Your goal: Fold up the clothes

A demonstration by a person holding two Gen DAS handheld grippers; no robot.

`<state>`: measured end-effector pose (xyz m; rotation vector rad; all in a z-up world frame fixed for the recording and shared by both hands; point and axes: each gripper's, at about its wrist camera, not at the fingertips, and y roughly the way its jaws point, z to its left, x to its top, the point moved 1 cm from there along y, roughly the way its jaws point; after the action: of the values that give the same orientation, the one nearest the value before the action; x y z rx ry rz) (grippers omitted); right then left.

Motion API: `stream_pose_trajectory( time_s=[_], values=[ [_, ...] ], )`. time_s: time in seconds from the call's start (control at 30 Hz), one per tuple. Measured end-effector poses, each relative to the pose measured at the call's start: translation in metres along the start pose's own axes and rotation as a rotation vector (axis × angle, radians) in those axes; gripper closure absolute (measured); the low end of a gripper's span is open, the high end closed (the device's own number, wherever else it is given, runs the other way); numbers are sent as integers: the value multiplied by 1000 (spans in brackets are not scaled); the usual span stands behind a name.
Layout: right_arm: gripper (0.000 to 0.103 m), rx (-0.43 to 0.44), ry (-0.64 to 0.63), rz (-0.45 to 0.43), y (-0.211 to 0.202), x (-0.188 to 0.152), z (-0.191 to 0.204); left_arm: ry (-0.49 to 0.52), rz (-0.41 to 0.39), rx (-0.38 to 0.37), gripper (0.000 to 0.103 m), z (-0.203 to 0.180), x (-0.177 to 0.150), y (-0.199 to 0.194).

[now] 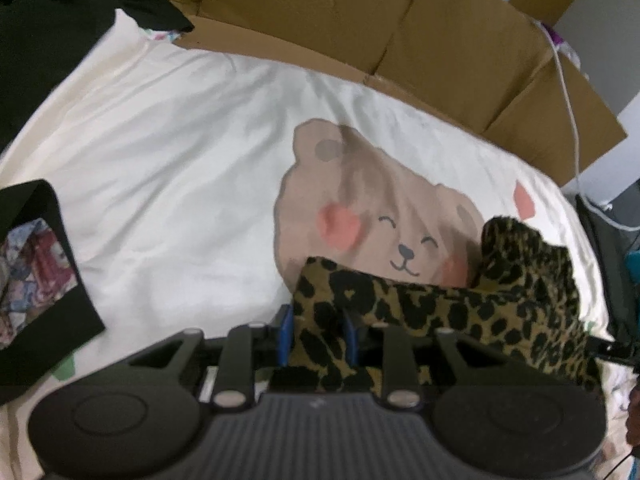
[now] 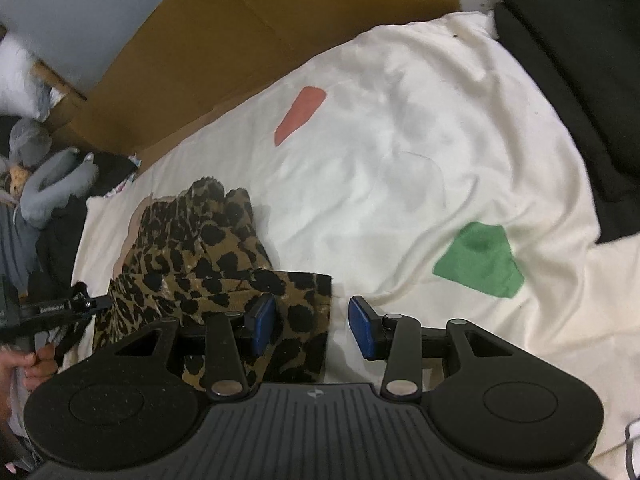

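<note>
low on the white sheet (image 1: pixel 168 168), the leopard cloth (image 1: pixel 440 312) is pinched at one end between the left claw's (image 1: pixel 316 332) blue pads. its other end lies under the right claw (image 2: pixel 312 328), whose jaws stand apart: the left pad sits over the cloth's corner, the right pad over bare sheet just beside its edge.
</note>
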<state>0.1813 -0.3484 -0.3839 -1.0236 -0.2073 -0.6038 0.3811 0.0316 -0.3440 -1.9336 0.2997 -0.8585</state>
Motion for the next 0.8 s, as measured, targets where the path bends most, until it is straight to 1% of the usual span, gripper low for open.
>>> stream_pose_trajectory(
  time_s=[0.23,0.3,0.33,0.37,0.4,0.47,0.53,0.67,0.8],
  values=[
    [56,-32,-52,27,13,-1,7,42,10,22,74,-7,2,9],
    [57,-34,-57,32,13,-1,7,64,7,32,73,-10,2,10],
    [60,-36,-63,33,13,-1,8,76,6,37,73,-11,3,11],
    [67,-36,-70,35,13,-1,9,85,6,40,72,-13,3,12],
    [71,-36,-78,37,13,-1,11,94,5,42,71,-14,4,13],
    [85,-39,-87,37,11,0,14,123,13,54,70,-17,7,15],
    [93,-45,-92,24,6,1,17,150,21,67,70,-21,9,16],
    [96,-67,-111,-21,-5,-1,23,197,13,96,69,-27,6,16],
    [97,-95,-116,-51,-14,-3,27,180,3,97,68,-25,5,15]
  ],
)
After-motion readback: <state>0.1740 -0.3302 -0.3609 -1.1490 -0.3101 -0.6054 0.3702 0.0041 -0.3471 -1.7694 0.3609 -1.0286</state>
